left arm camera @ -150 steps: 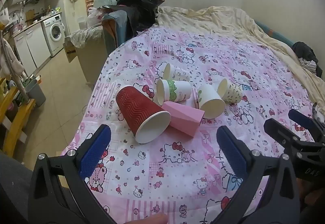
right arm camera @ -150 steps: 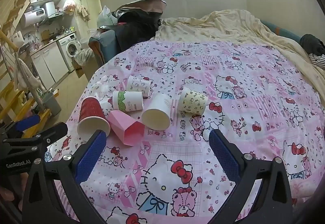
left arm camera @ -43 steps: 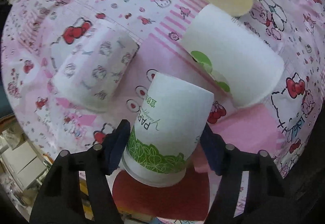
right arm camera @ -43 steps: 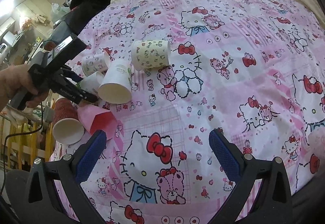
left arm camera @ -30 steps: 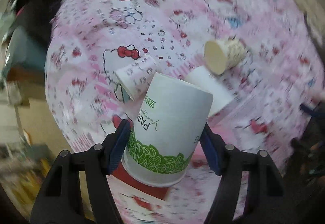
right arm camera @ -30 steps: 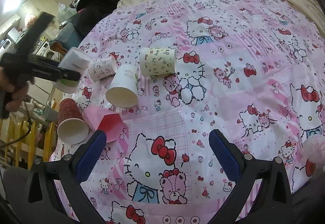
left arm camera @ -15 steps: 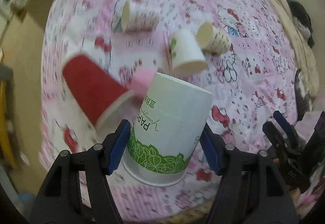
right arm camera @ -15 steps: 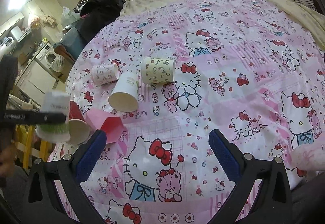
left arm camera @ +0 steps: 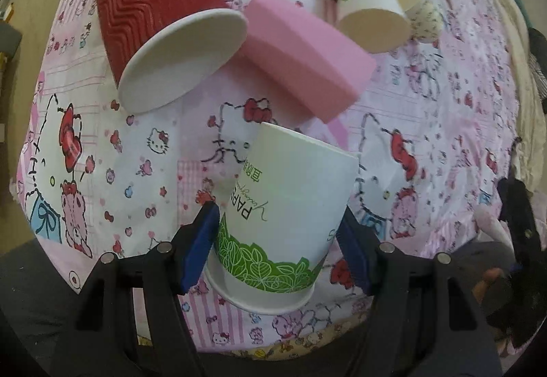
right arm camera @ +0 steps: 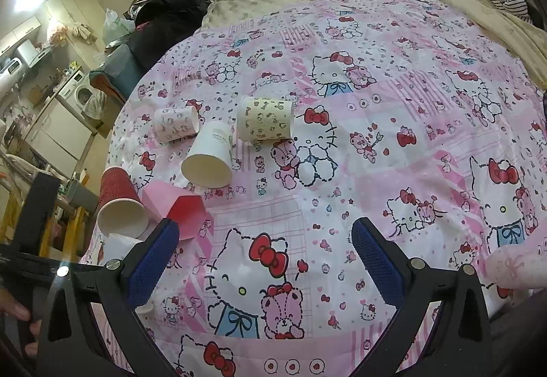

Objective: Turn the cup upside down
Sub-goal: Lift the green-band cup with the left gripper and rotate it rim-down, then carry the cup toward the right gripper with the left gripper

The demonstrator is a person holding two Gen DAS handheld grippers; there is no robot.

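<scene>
Between the left tool's (left arm camera: 277,240) blue pads sits the white cup with green leaves (left arm camera: 287,216), held tight above the bed (left arm camera: 143,171). It is mid-flip; next, set it rim-down. Beyond lie the red cup (left arm camera: 160,21) and pink cup (left arm camera: 301,52). The right tool (right arm camera: 266,260) is wide, holding nothing.

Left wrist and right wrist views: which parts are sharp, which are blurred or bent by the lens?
Left wrist view: the green-leaf cup between the left gripper fingers is sharp; the pink cup is slightly soft; the frame edges curve and darken. Right wrist view: sharp overall, the bedsheet bulges like a dome, bright glare at upper left.
</scene>
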